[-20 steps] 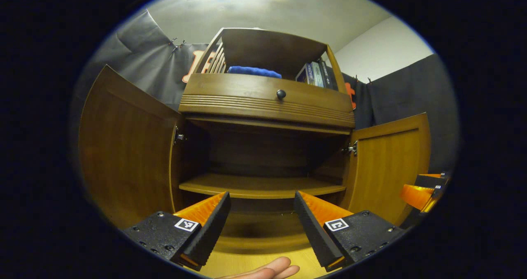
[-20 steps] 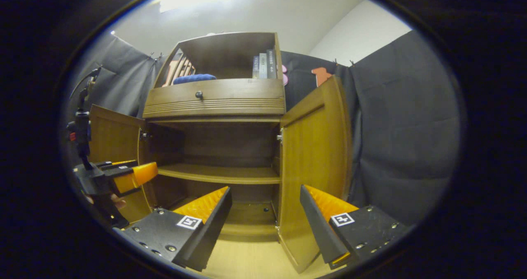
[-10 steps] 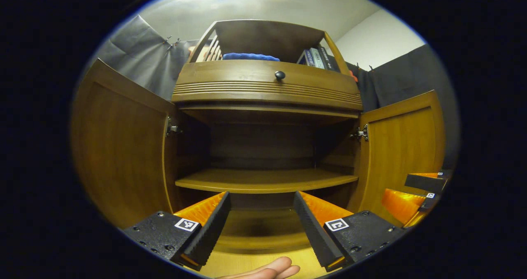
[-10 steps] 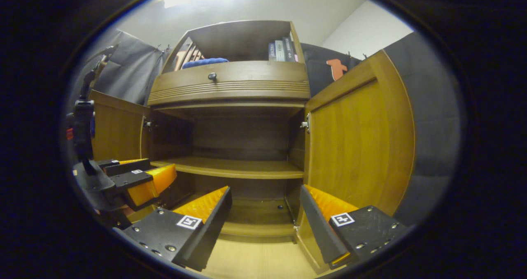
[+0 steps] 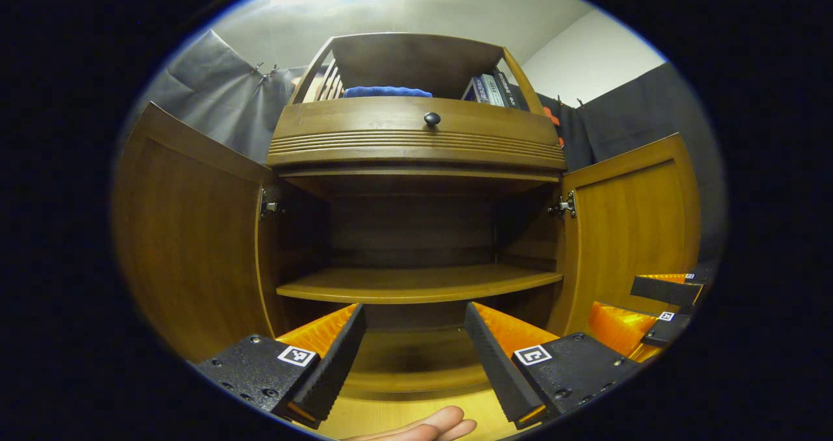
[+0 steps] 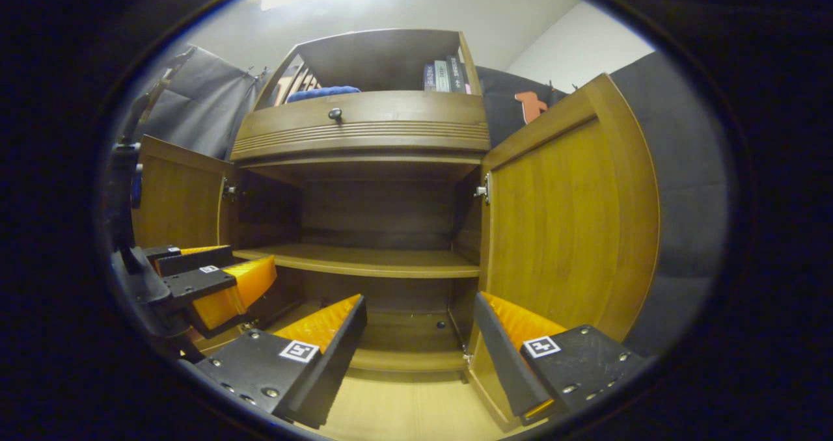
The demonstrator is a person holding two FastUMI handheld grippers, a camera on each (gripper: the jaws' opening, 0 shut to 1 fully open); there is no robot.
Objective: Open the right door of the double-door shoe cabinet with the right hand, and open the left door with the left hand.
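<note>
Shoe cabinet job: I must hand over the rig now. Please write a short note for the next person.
Left gripper: open, holding nothing, facing the cabinet's inside.
Right gripper: open, holding nothing, close to the right door.
Left door and right door both stand swung wide; the inner shelf is bare.
Done: both doors opened.
Left: nothing more seems needed; just draw both grippers back.

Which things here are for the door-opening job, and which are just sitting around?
For the job: left door, right door, left gripper, right gripper. Both doors are open.

Just sitting around: blue cloth, books, drawer knob, inner shelf.
</note>
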